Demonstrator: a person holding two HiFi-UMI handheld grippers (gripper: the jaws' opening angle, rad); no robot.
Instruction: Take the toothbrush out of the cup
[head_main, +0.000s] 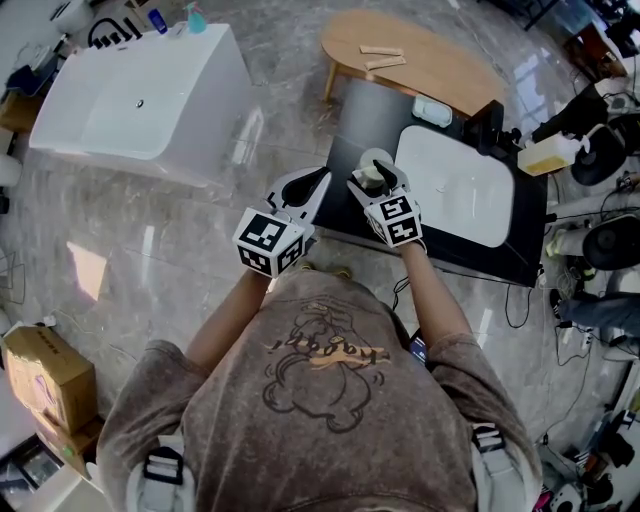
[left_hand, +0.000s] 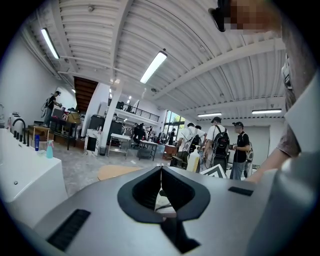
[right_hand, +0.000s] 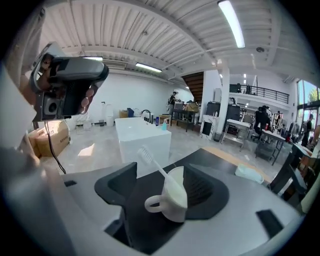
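A white cup (right_hand: 172, 200) with a handle stands on the black counter (right_hand: 150, 225), and a white toothbrush (right_hand: 152, 162) leans out of it to the left. My right gripper (right_hand: 160, 172) is open around the cup: its right jaw is close against the cup's side, and a gap separates the left jaw from the handle. In the head view the cup (head_main: 375, 165) shows just beyond the right gripper (head_main: 378, 185). Left of it, my left gripper (head_main: 312, 190) hangs at the counter's edge. Its jaws (left_hand: 161, 168) meet at the tips with nothing between them.
A white basin (head_main: 460, 190) is set into the black counter (head_main: 350, 120) to the right of the cup. A white bathtub (head_main: 140, 100) stands far left, an oval wooden table (head_main: 420, 55) behind. A cardboard box (head_main: 45, 375) sits on the floor at lower left.
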